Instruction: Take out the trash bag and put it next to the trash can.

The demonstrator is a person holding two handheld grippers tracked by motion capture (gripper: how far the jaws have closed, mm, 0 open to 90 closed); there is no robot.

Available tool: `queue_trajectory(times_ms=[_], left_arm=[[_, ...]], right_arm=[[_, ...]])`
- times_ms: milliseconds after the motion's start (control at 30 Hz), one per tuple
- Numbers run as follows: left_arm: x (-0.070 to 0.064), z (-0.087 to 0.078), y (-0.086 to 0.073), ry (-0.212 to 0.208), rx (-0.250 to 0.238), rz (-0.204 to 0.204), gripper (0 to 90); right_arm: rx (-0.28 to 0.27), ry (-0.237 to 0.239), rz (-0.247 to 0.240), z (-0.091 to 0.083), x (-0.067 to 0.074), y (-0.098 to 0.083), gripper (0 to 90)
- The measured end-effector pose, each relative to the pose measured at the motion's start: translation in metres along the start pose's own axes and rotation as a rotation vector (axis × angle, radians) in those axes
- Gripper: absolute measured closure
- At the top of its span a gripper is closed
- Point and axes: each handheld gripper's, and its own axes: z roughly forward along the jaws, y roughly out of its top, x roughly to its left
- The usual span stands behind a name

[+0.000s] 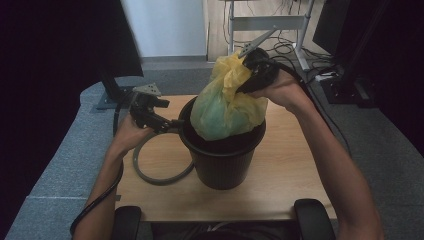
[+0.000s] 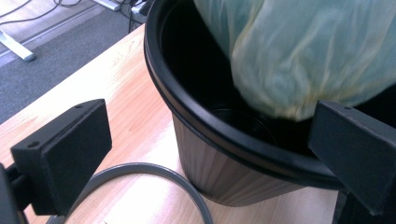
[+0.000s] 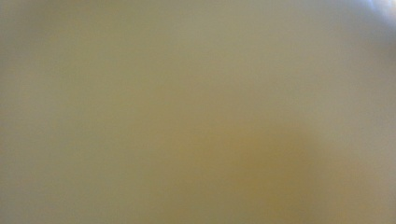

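Note:
A black bin [image 1: 222, 160] stands in the middle of the wooden table [image 1: 290, 170]. A full yellow-green rubbish bag [image 1: 225, 110] hangs half out of it, its bottom still inside the rim. My right gripper [image 1: 244, 75] is shut on the bag's bunched neck above the bin. In the right gripper view the bag's plastic [image 3: 198, 112] lies blurred right against the lens. My left gripper [image 1: 171, 124] is at the bin's left rim with its jaws wide open. In the left gripper view my left gripper [image 2: 212, 126] straddles the bin's rim [image 2: 187, 116] without touching it, and the bag [image 2: 303, 56] bulges above.
A grey hoop [image 1: 160, 172] lies flat on the table against the bin's left side, also seen as the hoop [image 2: 154, 175] under my left jaws. Grey carpet [image 1: 60, 160] surrounds the table. A monitor stand [image 1: 112, 95] sits back left; a metal frame and cables [image 1: 285, 47] lie behind.

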Motion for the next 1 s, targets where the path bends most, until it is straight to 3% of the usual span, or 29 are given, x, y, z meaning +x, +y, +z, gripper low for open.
queue_trajectory(times_ms=[467, 1000], left_arm=[[0.0, 0.004, -0.007, -0.019, 0.0, -0.007, 0.0], [0.0, 0.004, -0.01, -0.042, -0.01, -0.014, 0.0]], right_arm=[[-0.009, -0.072, 0.024, -0.038, -0.006, 0.011, 74.8], [0.01, -0.266, 0.121, -0.084, -0.034, -0.006, 74.8]])
